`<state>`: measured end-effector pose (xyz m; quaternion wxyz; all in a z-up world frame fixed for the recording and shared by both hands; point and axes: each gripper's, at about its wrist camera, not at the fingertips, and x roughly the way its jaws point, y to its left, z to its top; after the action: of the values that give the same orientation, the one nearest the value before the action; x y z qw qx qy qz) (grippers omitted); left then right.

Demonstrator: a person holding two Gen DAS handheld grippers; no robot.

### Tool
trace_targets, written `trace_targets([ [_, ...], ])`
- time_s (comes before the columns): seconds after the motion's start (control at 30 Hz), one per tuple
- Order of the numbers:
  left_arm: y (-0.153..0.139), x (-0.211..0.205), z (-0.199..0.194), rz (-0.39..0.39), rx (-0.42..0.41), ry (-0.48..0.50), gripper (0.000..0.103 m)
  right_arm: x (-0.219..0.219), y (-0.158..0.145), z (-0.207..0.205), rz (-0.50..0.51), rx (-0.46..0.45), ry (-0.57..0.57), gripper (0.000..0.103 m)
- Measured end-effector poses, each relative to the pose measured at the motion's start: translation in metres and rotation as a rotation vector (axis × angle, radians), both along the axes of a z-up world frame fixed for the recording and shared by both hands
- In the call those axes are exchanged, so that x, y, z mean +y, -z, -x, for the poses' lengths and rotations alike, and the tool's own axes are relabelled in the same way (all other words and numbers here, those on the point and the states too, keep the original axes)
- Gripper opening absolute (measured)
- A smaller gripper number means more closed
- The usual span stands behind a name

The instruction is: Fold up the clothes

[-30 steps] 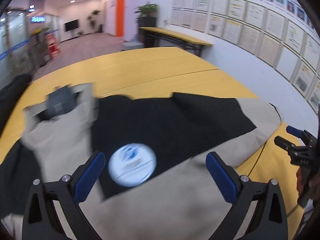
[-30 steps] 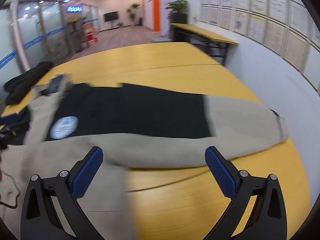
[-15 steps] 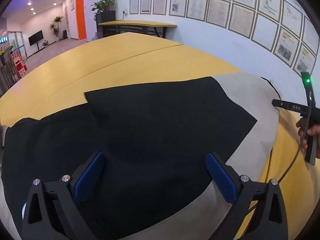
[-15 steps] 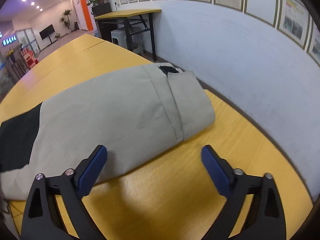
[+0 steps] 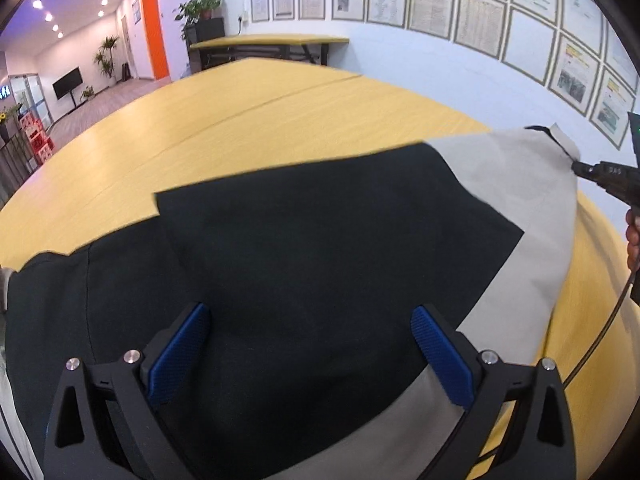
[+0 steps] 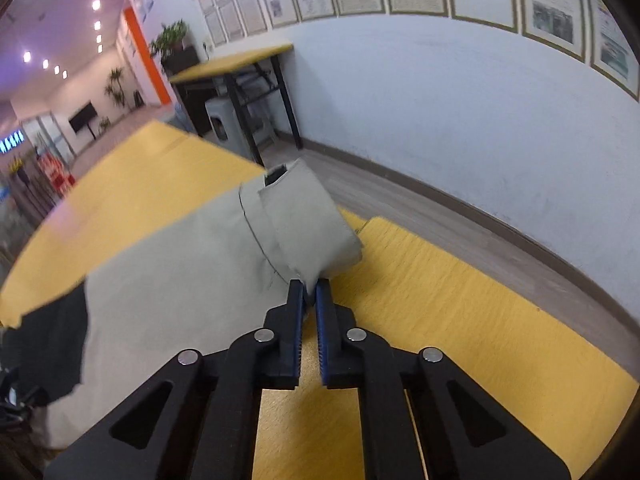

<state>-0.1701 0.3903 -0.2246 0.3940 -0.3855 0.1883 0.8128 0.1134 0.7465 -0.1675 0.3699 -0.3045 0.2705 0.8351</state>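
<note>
While the garment [image 5: 320, 264] lies spread flat on the yellow tabletop [image 5: 280, 120], you see it fill the middle and lower part of the left wrist view: a large black body with a beige sleeve [image 5: 520, 200] that runs to the right edge of the frame. In the right wrist view the same sleeve [image 6: 200, 264] comes from the lower left up to the centre, and its folded cuff [image 6: 308, 224] sits in the middle of the frame, close to the edge of the tabletop [image 6: 440, 300].

Your right gripper [image 6: 309, 292] has its blue pads pressed together on the lower edge of the cuff, so a thin fold of beige cloth is pinched between the tips. In the left wrist view this gripper appears at the far right [image 5: 588, 170], its tip at the end of the sleeve, with your hand [image 5: 633, 240] behind it and a cable hanging down.

Your left gripper [image 5: 308, 356] stands with its jaws wide apart above the black part of the garment, at the bottom of the frame; nothing is between the pads.

Farther out, a white wall with framed papers [image 5: 440, 4] fills the upper part of both views, and a second table [image 6: 232, 64] with a potted plant [image 6: 172, 40] stands at the upper left.
</note>
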Motion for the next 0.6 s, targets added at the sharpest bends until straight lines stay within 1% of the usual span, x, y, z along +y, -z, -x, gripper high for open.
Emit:
trace_targets([
  [0.03, -0.003, 0.001, -0.003, -0.036, 0.006, 0.033, 0.103, -0.004, -0.008, -0.01, -0.01, 0.024, 0.02, 0.004],
  [0.1, -0.005, 0.004, -0.008, -0.042, 0.005, 0.072, 0.103, -0.012, -0.024, -0.027, -0.021, 0.068, 0.05, 0.003],
  [0.2, 0.004, 0.015, -0.013, 0.028, 0.001, 0.111, 0.103, -0.028, -0.05, -0.037, -0.064, 0.099, 0.062, 0.003],
  [0.3, 0.008, 0.015, -0.012, 0.029, -0.009, 0.098, 0.103, -0.054, -0.08, -0.048, -0.142, 0.125, 0.03, 0.003],
  [0.33, 0.006, 0.015, -0.013, 0.029, -0.013, 0.088, 0.103, -0.065, -0.09, -0.045, -0.176, 0.132, 0.008, 0.003],
  [0.4, 0.0, 0.008, -0.016, 0.024, -0.011, 0.067, 0.103, -0.089, -0.112, -0.034, -0.239, 0.168, -0.06, 0.003],
  [0.43, -0.005, 0.0, -0.021, 0.004, -0.002, 0.056, 0.103, -0.104, -0.124, -0.026, -0.268, 0.188, -0.11, 0.003],
  [0.53, -0.031, -0.067, -0.038, -0.084, 0.015, -0.038, 0.103, -0.159, -0.157, 0.005, -0.359, 0.243, -0.287, 0.003],
  [0.6, -0.048, -0.113, -0.05, -0.143, 0.026, -0.102, 0.103, -0.2, -0.172, 0.025, -0.396, 0.289, -0.411, 0.003],
])
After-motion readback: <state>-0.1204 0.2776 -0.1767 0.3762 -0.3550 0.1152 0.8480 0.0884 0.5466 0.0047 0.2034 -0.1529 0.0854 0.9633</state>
